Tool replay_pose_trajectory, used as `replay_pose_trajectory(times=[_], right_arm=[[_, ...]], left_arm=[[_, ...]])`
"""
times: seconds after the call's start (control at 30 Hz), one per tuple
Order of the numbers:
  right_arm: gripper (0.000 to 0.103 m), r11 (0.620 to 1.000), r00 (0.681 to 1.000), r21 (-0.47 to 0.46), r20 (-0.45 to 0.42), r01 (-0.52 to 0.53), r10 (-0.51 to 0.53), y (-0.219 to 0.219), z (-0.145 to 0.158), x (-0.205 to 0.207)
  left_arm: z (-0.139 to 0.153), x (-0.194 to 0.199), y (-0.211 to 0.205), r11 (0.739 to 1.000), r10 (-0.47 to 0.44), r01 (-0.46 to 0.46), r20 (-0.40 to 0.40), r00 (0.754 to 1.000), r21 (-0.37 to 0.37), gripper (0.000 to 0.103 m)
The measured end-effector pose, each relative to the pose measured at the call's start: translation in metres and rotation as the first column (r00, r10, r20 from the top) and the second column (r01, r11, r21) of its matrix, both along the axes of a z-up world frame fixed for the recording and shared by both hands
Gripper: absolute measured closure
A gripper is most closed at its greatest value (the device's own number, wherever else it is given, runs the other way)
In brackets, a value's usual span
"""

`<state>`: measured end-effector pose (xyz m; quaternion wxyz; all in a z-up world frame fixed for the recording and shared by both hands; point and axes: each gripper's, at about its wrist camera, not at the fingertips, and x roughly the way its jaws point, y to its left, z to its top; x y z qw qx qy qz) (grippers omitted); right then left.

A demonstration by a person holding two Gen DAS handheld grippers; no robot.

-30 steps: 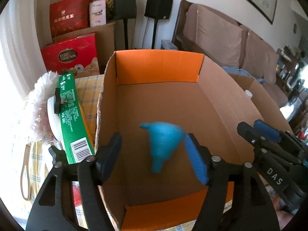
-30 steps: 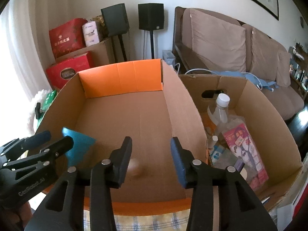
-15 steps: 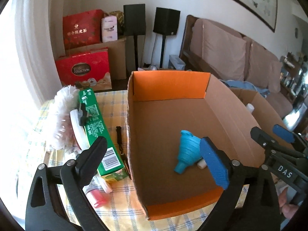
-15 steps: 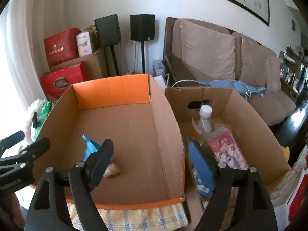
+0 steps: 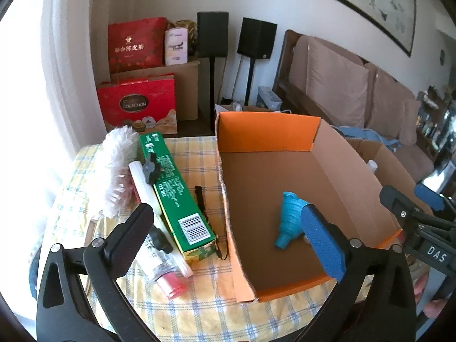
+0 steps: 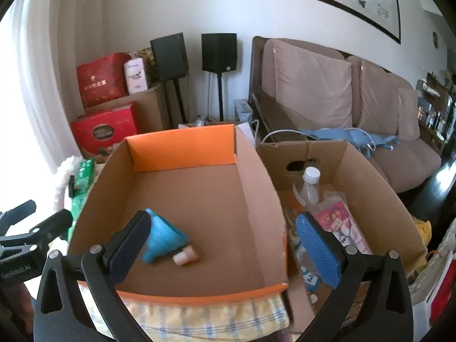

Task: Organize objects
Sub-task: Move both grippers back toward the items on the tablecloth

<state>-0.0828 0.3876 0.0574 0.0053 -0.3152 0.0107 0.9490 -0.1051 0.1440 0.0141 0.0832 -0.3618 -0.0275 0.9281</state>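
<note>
A blue funnel [image 5: 290, 216] [image 6: 165, 236] lies on its side on the floor of the orange-lined cardboard box [image 5: 268, 136] [image 6: 182, 151]. A small pinkish cork-like piece [image 6: 186, 256] rests beside it. My left gripper [image 5: 228, 225] hovers above the box's left wall, its jaws opening wide with nothing between them. My right gripper [image 6: 223, 225] hangs over the box's near edge, jaws also opening and empty. Each gripper shows at the edge of the other's view, the right one [image 5: 421, 211] and the left one [image 6: 34, 228].
On the checked tablecloth [image 5: 199, 307] left of the box lie a green carton [image 5: 173, 196], a white fluffy duster [image 5: 114, 168], a red-capped tube [image 5: 165, 268] and a thin black tool [image 5: 203, 211]. A second cardboard box [image 6: 370, 182] at the right holds a bottle [image 6: 310, 188] and packets.
Both grippers opened wide and drew up and back from the box. The funnel dropped from the left jaws and the small pinkish piece from the right, both onto the box floor.
</note>
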Motion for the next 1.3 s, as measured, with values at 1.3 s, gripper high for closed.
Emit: replay_pose_trajectory(times=[1.3], right_arm=[[0.0, 0.991, 0.99, 0.002, -0.028, -0.137, 0.137, -0.116, 0.015, 0.015]], left_arm=[[0.007, 0.028, -0.132, 0.988, 0.154, -0.154, -0.001, 0.988, 0.029, 0.0]])
